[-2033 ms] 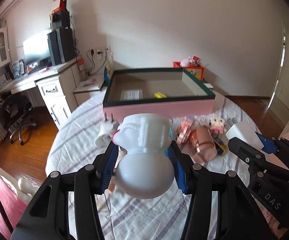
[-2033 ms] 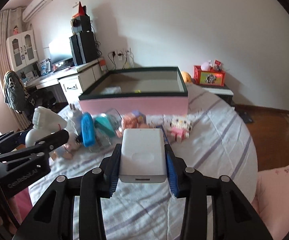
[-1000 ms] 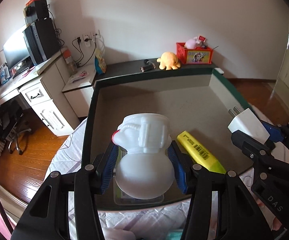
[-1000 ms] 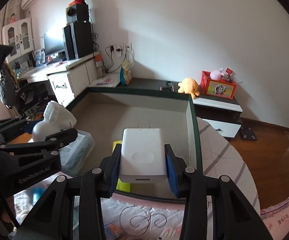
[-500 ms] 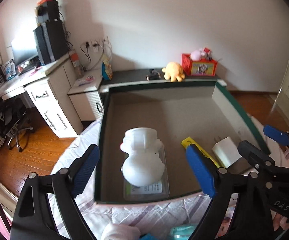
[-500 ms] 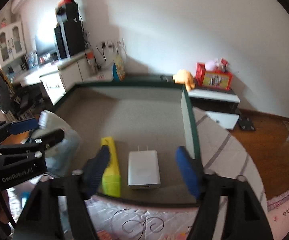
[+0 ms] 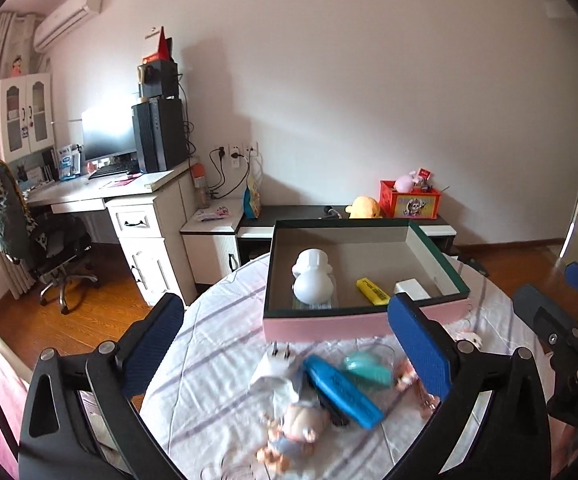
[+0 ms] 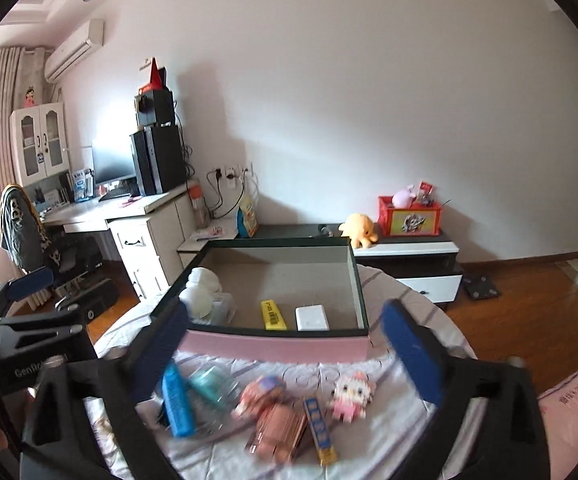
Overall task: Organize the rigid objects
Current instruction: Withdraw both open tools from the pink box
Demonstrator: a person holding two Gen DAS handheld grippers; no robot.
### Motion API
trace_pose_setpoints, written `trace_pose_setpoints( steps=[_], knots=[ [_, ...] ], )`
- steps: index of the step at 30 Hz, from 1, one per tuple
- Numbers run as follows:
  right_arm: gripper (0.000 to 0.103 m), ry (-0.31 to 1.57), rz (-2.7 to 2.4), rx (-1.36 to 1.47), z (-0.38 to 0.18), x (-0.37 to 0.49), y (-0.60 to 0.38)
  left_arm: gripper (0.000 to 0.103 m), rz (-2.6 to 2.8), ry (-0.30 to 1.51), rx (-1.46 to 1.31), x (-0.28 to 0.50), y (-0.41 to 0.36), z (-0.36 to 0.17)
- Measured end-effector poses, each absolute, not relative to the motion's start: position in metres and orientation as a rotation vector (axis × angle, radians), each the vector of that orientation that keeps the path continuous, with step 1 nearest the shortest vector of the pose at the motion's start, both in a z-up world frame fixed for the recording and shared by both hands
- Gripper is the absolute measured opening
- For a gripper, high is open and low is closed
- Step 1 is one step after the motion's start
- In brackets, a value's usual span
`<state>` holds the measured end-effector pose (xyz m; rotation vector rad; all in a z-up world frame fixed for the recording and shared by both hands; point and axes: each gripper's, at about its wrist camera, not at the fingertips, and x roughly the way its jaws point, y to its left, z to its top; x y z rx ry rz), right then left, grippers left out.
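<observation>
Both my tongs stand apart and carry nothing — left tongs point(image 7: 289, 344) low in the frame, right tongs point(image 8: 297, 348) likewise, each over the round bench with the striped white cloth point(image 7: 217, 364).

The pink shallow cardboard box with the dark green rim point(image 7: 329, 326) sits mid-frame on the bench. Inside it:
- white rounded plastic figure point(image 7: 313, 282) at the left, resting on a clear flat case point(image 7: 325, 303);
- yellow highlighter pen point(image 7: 372, 291) centre-right;
- white rectangular plug charger point(image 7: 410, 289) just beside it, near the right wall.

The right wrist view shows the same three in the box: figure point(image 8: 203, 294) far left, highlighter point(image 8: 273, 314) and charger point(image 8: 311, 318) side by side at the near wall.

Loose on the cloth in front of the box — a blue oblong case point(image 7: 341, 390), a teal oval case point(image 7: 369, 368), a white plug adapter point(image 7: 275, 366), a small blurred doll point(image 7: 293, 430). The right view adds a pink block-built kitten figure point(image 8: 349, 398) and a copper-pink rectangular box point(image 8: 279, 430).
</observation>
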<state>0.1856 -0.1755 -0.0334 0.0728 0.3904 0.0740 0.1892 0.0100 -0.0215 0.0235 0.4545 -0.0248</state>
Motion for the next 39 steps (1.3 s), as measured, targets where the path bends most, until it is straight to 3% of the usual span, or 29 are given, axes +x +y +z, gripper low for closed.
trace_pose_setpoints(
  steps=[14,39],
  knots=[
    [0.103,0.307,0.076,0.022,-0.024,0.074,-0.150,0.103,-0.008,0.368,0.027,0.080,0.009,-0.015],
    [0.103,0.266,0.009,0.016,-0.021,0.041,-0.161,0.103,-0.066,0.343,0.039,0.066,-0.006,-0.013]
  ],
)
